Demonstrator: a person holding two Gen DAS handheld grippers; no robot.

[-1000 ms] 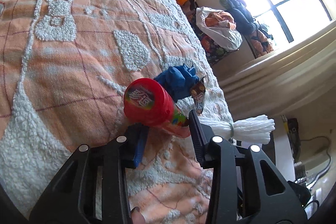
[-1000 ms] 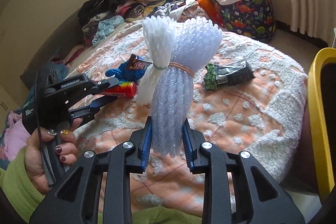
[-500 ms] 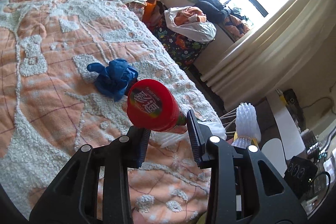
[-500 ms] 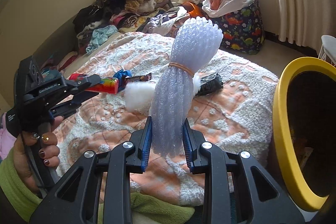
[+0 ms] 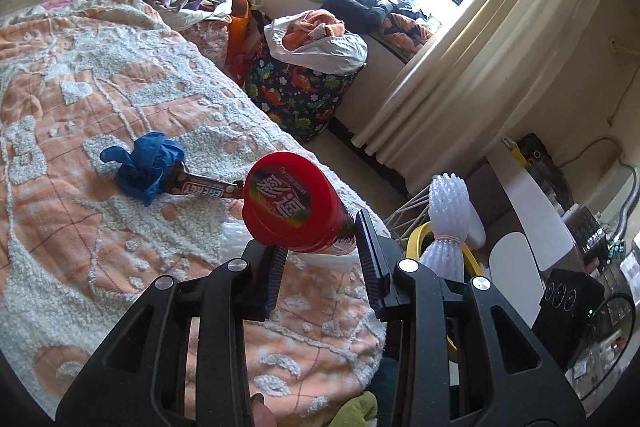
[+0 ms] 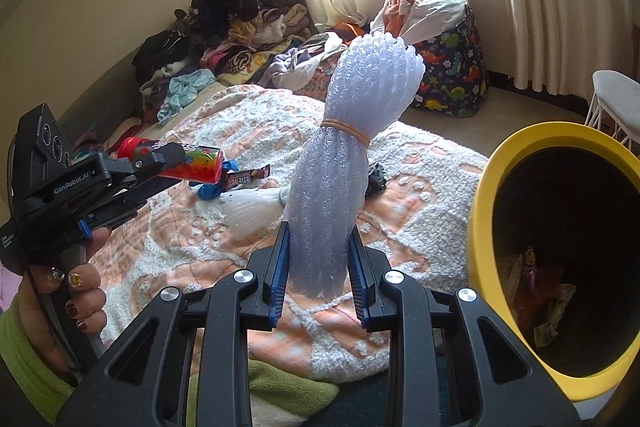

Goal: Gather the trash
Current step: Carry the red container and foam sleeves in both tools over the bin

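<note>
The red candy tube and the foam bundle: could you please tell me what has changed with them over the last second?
The left tool has lifted the red candy tube off the bedspread. The right tool has carried the foam bundle toward the yellow bin, now in view. Both grips are unchanged. The blue glove, candy wrapper and white foam bundle stayed on the bed.

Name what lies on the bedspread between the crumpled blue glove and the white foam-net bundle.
A brown chocolate-bar wrapper lies between the crumpled blue glove and the white foam-net bundle, touching the glove; the right wrist view shows it.
</note>
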